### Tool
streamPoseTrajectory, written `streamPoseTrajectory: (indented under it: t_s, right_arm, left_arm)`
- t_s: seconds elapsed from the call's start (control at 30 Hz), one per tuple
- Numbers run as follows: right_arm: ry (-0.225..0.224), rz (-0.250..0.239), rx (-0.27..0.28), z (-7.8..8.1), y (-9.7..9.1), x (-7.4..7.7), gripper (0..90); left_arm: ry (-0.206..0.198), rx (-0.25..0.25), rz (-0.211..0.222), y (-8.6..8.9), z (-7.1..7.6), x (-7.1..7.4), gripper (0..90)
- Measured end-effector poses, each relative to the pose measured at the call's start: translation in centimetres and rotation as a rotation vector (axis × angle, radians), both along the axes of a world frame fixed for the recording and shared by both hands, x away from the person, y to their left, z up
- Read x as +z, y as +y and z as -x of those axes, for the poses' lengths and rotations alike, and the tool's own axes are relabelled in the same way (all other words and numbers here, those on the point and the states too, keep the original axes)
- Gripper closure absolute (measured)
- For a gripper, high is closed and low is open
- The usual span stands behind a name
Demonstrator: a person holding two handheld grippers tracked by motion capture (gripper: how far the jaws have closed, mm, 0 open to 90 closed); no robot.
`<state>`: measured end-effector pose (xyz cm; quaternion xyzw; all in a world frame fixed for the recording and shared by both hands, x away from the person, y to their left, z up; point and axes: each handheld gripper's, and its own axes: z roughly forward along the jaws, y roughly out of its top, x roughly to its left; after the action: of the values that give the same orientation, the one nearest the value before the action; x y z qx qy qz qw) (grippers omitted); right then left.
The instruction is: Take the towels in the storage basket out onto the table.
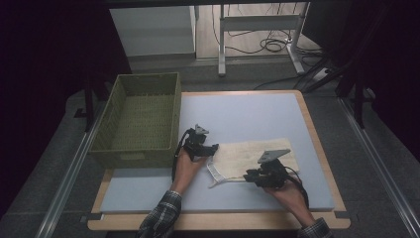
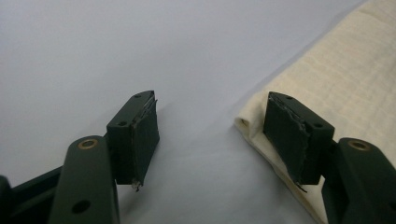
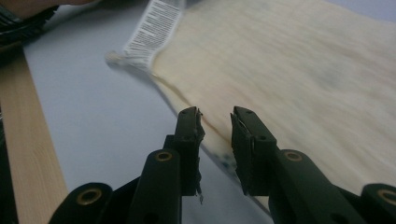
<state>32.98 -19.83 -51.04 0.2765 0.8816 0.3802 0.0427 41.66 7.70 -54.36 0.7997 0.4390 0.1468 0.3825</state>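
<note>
From the high view I read the scene left to right: the green basket (image 1: 141, 119) stood at the table's left side, and just right of it my left gripper (image 1: 213, 148) sat at the left end of the cream cloth (image 1: 257, 154), which lay flat on the pale mat (image 1: 247, 114) with its long axis running across the table from left to right. In the left gripper view the jaws stood wide apart and held nothing; the cloth's corner (image 2: 247, 123) lay against the inner face of one jaw, the other jaw over bare mat, so that corner was not between the pads but beside them. A white label (image 1: 216, 173) stuck out from the cloth's near left corner, between my two hands. My right gripper (image 1: 251, 175) was low at the cloth's near long edge, right of the label. In the right gripper view its jaws were narrow, with a small gap, and the cloth's hem (image 3: 215, 140) ran into that gap; I could not see the pads pressing on it, so I judged it not yet gripped. The move ahead, as I judged it, turned on this: the cloth lay ahead of the right gripper and to the right of the left one, so each hand was nearest its own edge
</note>
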Motion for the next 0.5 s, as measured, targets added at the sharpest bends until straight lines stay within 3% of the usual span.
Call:
streamPoseTrajectory:
  t_s: [0.27, 0.5]
  right_arm:
    - [0.002, 0.006, 0.076, 0.2, 5.0, -0.2, 67.5]
    - [-0.012, 0.033, 0.085, 0.1, 8.3, -0.6, 57.0]
  left_arm:
    - [-0.001, 0.002, 0.002, 0.0, 0.0, 0.0, 35.7]
    - [0.002, 0.002, 0.003, 0.1, 0.0, 0.0, 36.0]
